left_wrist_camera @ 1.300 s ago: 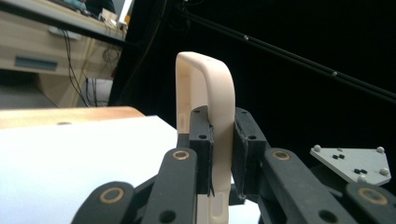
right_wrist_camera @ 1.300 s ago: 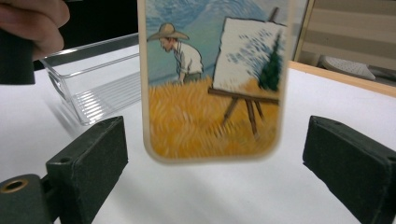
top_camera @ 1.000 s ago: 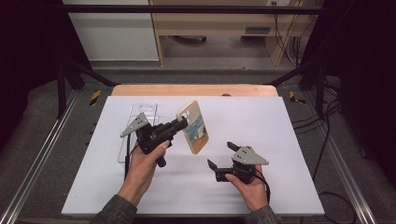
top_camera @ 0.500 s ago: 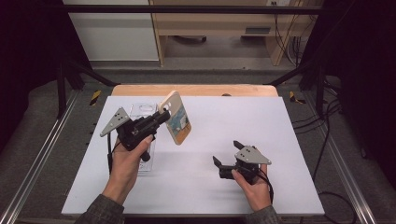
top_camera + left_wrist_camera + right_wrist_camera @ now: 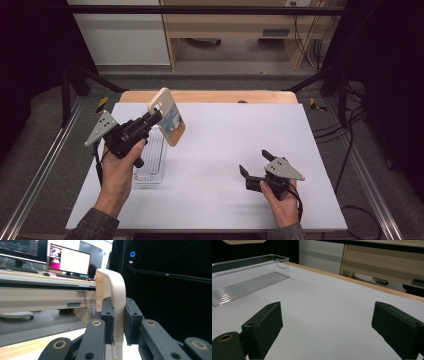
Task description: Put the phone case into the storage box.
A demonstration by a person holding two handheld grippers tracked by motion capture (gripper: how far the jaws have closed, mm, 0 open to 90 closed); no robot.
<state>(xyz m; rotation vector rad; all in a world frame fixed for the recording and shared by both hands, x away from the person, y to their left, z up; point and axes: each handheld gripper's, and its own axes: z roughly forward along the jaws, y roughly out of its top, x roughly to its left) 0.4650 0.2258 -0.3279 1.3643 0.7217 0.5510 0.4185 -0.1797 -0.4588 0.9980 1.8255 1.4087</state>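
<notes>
A beige phone case (image 5: 168, 116) with a printed picture on one face hangs tilted in the air over a clear plastic tray (image 5: 150, 167). My left gripper (image 5: 158, 117) is shut on the case's edge. In the left gripper view the two black pads (image 5: 107, 315) press both sides of the case's beige rim (image 5: 113, 287). Low over the white table surface (image 5: 225, 135) at the front right, my right gripper (image 5: 254, 164) stands open, nothing between its pads (image 5: 263, 327). The clear plastic tray (image 5: 249, 270) lies ahead and to its left.
The tray is long, ribbed on the bottom and has nothing in it. A wooden strip (image 5: 210, 96) runs along the table's far edge. Metal rails (image 5: 45, 165) flank both sides. Desks and monitors (image 5: 70, 261) stand beyond the table.
My left hand has carried the phone case leftward and a little upward, from mid-table to above the tray. The right hand has slid slightly to the right, still open.
</notes>
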